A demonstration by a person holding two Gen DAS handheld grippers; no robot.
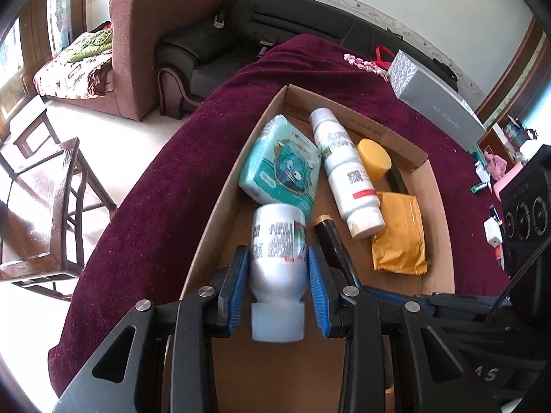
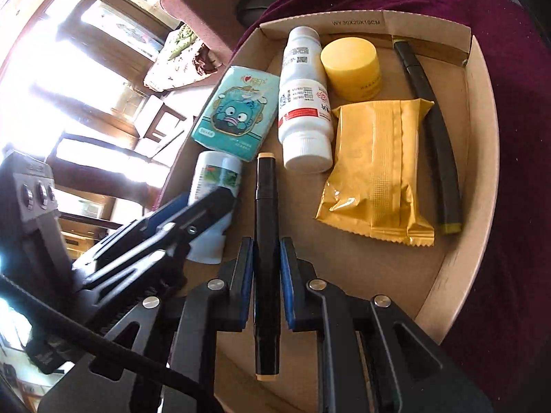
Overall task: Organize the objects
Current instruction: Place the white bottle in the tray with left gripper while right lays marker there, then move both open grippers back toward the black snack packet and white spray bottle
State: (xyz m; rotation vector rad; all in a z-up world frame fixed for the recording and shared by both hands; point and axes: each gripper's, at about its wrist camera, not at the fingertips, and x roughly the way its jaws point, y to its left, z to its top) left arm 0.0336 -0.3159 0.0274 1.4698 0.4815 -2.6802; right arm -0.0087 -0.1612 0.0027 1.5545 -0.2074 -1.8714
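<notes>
Inside, the cardboard box (image 2: 458,206) sat on a bed-like surface under a maroon cover (image 1: 144,206), and both tongs reached over its near end. The left tongs (image 1: 278,285) were clamped on a small white bottle (image 1: 277,261), blue pads pressed to its sides, its cap pointing back toward the camera. The right tongs (image 2: 268,285) were closed tight on a slim black pen-like stick (image 2: 266,223) with pale tips at both ends, held lengthwise between the pads. Beyond them in the box lay a teal tissue pack (image 2: 237,110) against the left wall, a taller white bottle (image 2: 304,103) on its side just beside it, and a yellow jar (image 2: 351,69) toward the far wall. A gold foil packet (image 2: 375,172) lay flat near the middle, and a dark, curved stick with olive ends (image 2: 434,130) ran along the right wall. A grey box (image 1: 437,103) rested on the cover beyond the far right corner of the cardboard box.
</notes>
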